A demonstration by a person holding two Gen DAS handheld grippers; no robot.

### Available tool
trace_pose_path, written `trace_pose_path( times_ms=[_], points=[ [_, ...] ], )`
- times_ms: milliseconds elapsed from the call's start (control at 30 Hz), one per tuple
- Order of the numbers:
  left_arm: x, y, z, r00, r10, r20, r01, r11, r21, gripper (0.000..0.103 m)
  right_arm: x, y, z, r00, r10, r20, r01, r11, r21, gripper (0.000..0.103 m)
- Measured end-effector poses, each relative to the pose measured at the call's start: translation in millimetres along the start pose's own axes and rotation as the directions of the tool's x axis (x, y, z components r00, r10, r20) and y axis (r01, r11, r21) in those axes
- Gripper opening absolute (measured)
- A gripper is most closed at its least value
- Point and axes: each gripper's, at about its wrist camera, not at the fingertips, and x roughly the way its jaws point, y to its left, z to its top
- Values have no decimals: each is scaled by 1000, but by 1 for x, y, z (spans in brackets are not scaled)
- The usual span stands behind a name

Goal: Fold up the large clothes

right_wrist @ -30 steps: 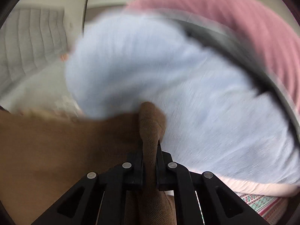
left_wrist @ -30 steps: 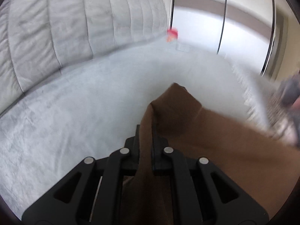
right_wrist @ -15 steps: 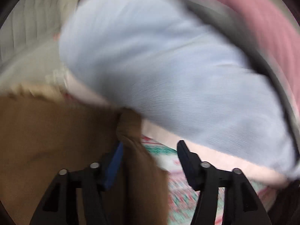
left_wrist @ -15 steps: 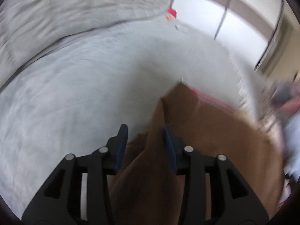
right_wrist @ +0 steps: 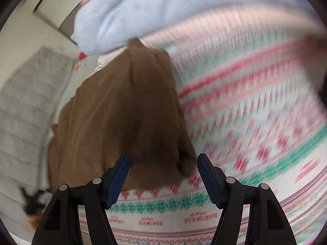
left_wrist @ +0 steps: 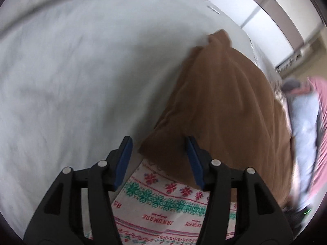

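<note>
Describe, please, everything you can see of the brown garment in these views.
The brown garment is a plain, soft, knit-looking cloth, lying folded in a rumpled heap with long creases. Its near edge rests on the patterned red-and-green blanket, and its far part on the grey bed cover. Neither the left gripper nor the right gripper holds it: both stand open just short of its near edge. A pale blue cloth lies beyond it.

Both the left gripper (left_wrist: 159,159) and right gripper (right_wrist: 163,173) have opened, dropping the brown garment (left_wrist: 224,106) onto the patterned blanket (left_wrist: 163,204).
</note>
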Motion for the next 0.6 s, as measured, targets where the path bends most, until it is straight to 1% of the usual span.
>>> trace_pose_path(
  times_ms=[33,67,133,167,233,267,300,333,367,400,433,467,500,533,567,600],
  points=[
    [0,7,-2,999,-37,4,37,998,-47,56,4,-8,-3,999,32,-12,-32,999,37,69],
    [-1,8,-4,999,-52,10,52,996,-72,56,7,-16,-5,998,63,-13,-62,995,76,69],
    [-2,3,-6,998,-50,25,52,996,-68,56,10,-26,-7,994,113,1,-112,984,135,67],
    [-3,0,-8,998,-49,43,52,997,-55,56,10,-28,-8,992,127,12,-127,981,145,60],
    [0,-2,-13,995,-47,83,52,997,-51,56,11,-27,-9,990,137,12,-138,981,137,41],
    [5,-2,-14,994,-53,94,59,996,-61,55,10,-25,-8,990,139,12,-140,982,130,35],
    [9,-1,-14,993,-64,95,70,995,-72,46,14,-22,-4,991,136,15,-137,984,114,33],
    [11,-1,-13,992,-77,96,85,993,-80,43,14,-17,0,992,122,19,-123,988,90,29],
    [10,-2,-12,991,-81,104,90,993,-80,36,8,-11,2,993,117,30,-119,991,68,26],
    [8,-3,-11,990,-82,112,91,993,-75,30,4,-4,9,992,117,42,-119,991,53,24],
    [6,-5,-10,990,-85,115,93,993,-68,28,-7,4,14,989,128,70,-130,991,29,22],
    [5,-4,-10,989,-87,117,96,993,-74,25,-9,9,20,986,141,86,-143,990,13,21],
    [4,-2,-9,989,-93,117,103,991,-85,23,-20,16,22,982,155,104,-154,988,-16,21],
    [4,0,-8,989,-98,114,109,989,-99,23,-28,23,22,982,151,117,-147,988,-48,21],
    [5,2,-7,988,-104,112,116,987,-110,23,-25,24,23,984,138,114,-132,990,-59,21],
    [6,3,-7,988,-110,107,123,985,-120,23,-14,18,25,989,114,94,-109,993,-48,21]
  ],
)
